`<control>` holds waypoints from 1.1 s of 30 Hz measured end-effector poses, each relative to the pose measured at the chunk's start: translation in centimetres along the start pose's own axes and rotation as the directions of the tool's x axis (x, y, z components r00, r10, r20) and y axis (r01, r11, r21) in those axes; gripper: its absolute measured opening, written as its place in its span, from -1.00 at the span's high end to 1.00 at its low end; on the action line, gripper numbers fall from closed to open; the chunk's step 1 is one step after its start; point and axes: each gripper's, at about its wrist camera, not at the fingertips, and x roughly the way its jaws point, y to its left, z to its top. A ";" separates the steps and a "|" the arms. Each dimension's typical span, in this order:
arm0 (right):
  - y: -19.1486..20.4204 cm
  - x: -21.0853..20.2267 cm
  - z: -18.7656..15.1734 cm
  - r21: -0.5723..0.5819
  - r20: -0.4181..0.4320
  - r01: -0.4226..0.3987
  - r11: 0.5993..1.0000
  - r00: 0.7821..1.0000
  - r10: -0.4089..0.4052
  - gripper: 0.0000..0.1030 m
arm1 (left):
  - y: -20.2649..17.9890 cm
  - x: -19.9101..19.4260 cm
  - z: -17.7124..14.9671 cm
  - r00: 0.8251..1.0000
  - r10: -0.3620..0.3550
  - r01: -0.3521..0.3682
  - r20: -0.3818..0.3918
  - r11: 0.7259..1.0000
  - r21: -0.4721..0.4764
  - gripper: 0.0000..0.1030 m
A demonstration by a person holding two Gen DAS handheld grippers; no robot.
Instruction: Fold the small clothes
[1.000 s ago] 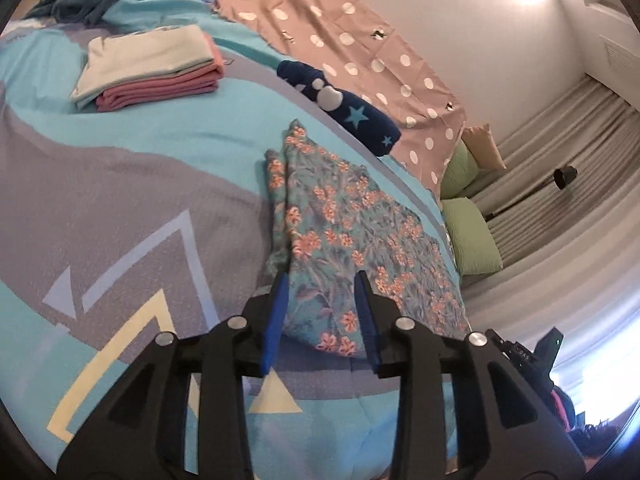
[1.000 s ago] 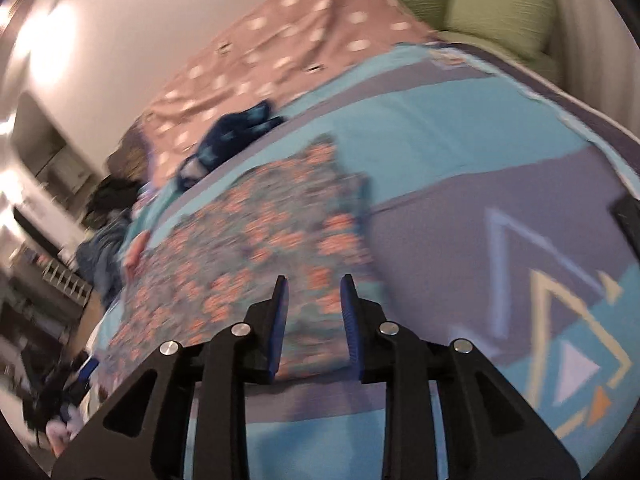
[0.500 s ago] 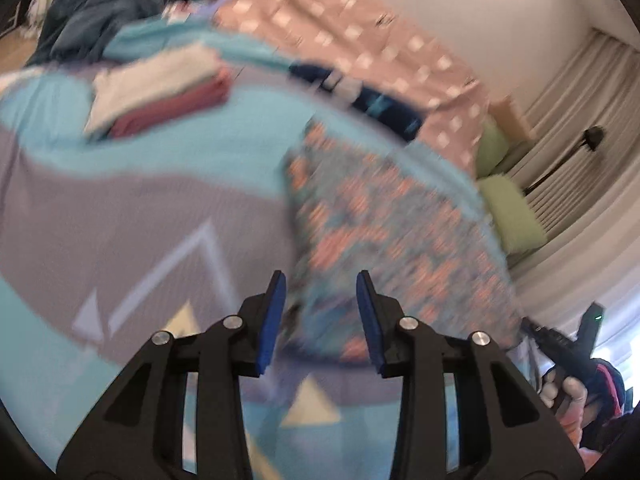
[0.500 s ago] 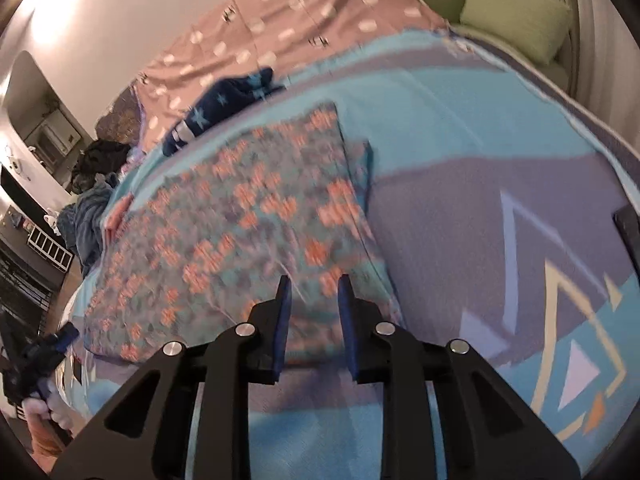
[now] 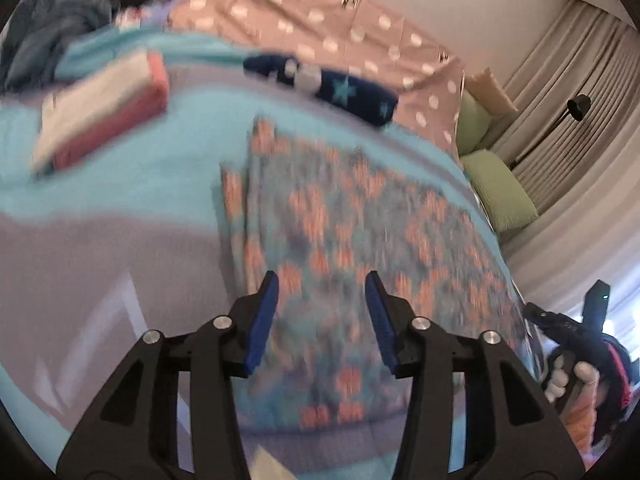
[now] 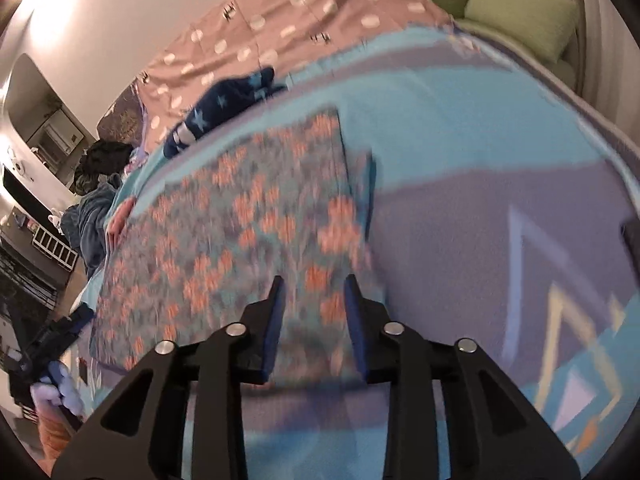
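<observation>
A teal floral garment point(image 5: 360, 248) with orange flowers lies flat and partly folded on the bed's blue and grey cover point(image 5: 120, 184). It also shows in the right wrist view point(image 6: 256, 232). My left gripper point(image 5: 322, 314) is open and empty, just above the garment's near left part. My right gripper point(image 6: 314, 312) is open and empty, above the garment's near right corner. Both views are blurred by motion.
A folded stack of white and pink clothes point(image 5: 104, 108) lies at the far left. A navy star-patterned garment point(image 5: 324, 88) lies behind the floral one, also in the right wrist view point(image 6: 228, 104). A pink dotted sheet point(image 5: 320, 24) and green pillows point(image 5: 500, 196) lie further back.
Both grippers have moved forward over the near edge of the floral garment. The left jaws have opened slightly wider. Nothing was taken hold of.
</observation>
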 end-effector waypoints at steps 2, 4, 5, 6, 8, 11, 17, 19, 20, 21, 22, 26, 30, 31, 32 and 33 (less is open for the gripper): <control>0.1 1.0 2.8 -0.029 0.016 -0.036 0.999 0.999 0.036 0.13 | 0.0 -0.4 2.4 0.999 0.007 -0.009 0.052 1.000 0.028 -0.24; -0.1 2.9 4.9 -0.024 -0.008 -0.047 0.999 0.999 0.047 0.12 | 0.6 0.9 5.0 0.999 -0.001 0.000 0.054 1.000 0.031 -0.31; -0.5 4.1 5.9 -0.012 -0.028 -0.054 0.998 0.998 0.054 0.12 | 1.0 1.9 6.0 0.999 0.001 -0.002 0.042 1.000 0.024 -0.32; -1.0 5.8 7.3 0.010 -0.059 -0.064 0.998 0.996 0.064 0.12 | 1.3 3.1 6.9 1.000 0.005 -0.005 0.025 1.000 0.015 -0.32; -1.8 8.1 9.2 0.034 -0.093 -0.054 0.998 0.994 0.057 0.12 | 2.2 6.1 8.8 0.999 0.039 -0.039 -0.025 0.999 -0.004 -0.32; -2.6 11.4 11.5 0.040 -0.124 -0.017 0.999 0.992 0.021 0.12 | 3.2 9.8 10.1 0.994 0.049 -0.052 -0.101 0.998 -0.021 -0.32; -3.7 15.9 13.2 0.102 -0.188 -0.075 0.992 0.978 0.093 0.11 | 4.5 14.4 10.7 0.979 0.094 -0.100 -0.183 0.995 -0.029 -0.20; -2.7 16.1 13.4 0.050 -0.181 -0.090 0.995 0.979 0.097 0.64 | 4.4 14.7 11.2 0.982 0.059 -0.064 -0.178 0.998 -0.024 0.77; -2.2 15.7 13.4 0.048 -0.160 -0.075 0.996 0.984 0.082 0.97 | 4.5 14.8 11.4 0.982 0.027 -0.035 -0.186 0.999 -0.039 0.94; -2.2 14.9 13.6 0.064 -0.114 -0.041 0.997 0.992 0.048 0.94 | 4.5 14.5 11.6 0.985 0.018 -0.028 -0.171 0.998 -0.057 0.95; -2.0 13.9 13.7 0.085 -0.068 -0.025 0.996 0.997 0.031 0.94 | 4.1 13.8 11.8 0.991 0.021 -0.028 -0.132 0.998 -0.051 0.95; -1.5 10.2 14.0 0.082 0.032 -0.001 0.997 0.999 -0.001 0.94 | 2.7 11.2 12.8 1.000 -0.005 0.005 -0.013 1.000 0.003 0.94; -2.3 12.2 13.5 0.044 -0.030 0.058 0.997 0.998 -0.057 0.80 | 2.7 13.5 12.8 0.992 0.118 -0.114 -0.050 0.991 0.074 0.81; -2.9 12.6 13.1 0.061 -0.056 0.064 0.996 0.997 -0.060 0.71 | 3.1 14.4 12.4 0.985 0.160 -0.154 -0.071 0.985 0.078 0.74; -3.3 12.4 12.5 0.080 -0.066 0.064 0.995 0.996 -0.059 0.69 | 3.6 14.9 12.0 0.980 0.179 -0.173 -0.087 0.982 0.070 0.59; -3.7 11.5 11.7 0.085 -0.058 0.046 0.995 0.997 -0.041 0.68 | 4.0 14.9 11.6 0.979 0.180 -0.175 -0.095 0.983 0.054 0.52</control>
